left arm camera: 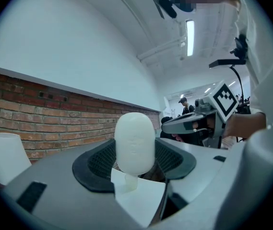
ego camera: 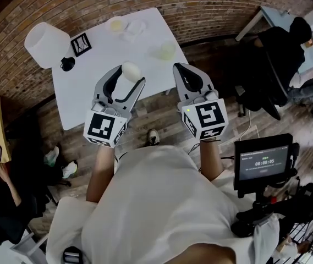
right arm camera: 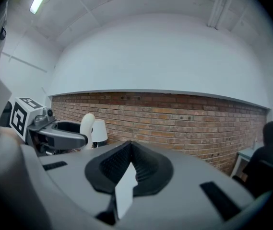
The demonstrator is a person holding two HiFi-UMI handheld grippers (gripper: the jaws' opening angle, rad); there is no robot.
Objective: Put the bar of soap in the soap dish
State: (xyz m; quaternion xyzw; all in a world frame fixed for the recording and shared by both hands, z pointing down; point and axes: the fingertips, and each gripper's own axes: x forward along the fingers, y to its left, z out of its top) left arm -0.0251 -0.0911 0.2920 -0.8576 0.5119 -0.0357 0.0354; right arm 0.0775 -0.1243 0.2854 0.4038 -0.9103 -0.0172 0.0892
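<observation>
Office-like workspace, brick wall point(ego camera: 200, 4), white table point(ego camera: 104, 59), person point(ego camera: 277, 51) at a desk point(ego camera: 274, 20), timer monitor point(ego camera: 263, 163)

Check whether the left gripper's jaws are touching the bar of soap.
Touching. The left gripper view shows the bar of soap pinched between the left gripper's two dark pads, with no gap on either side; the head view agrees.

White lamp point(ego camera: 46, 44) on white table point(ego camera: 90, 87)

Cream-white bar of soap point(left arm camera: 135, 143), white table point(ego camera: 104, 56), red brick wall point(right arm camera: 174, 116).
</observation>
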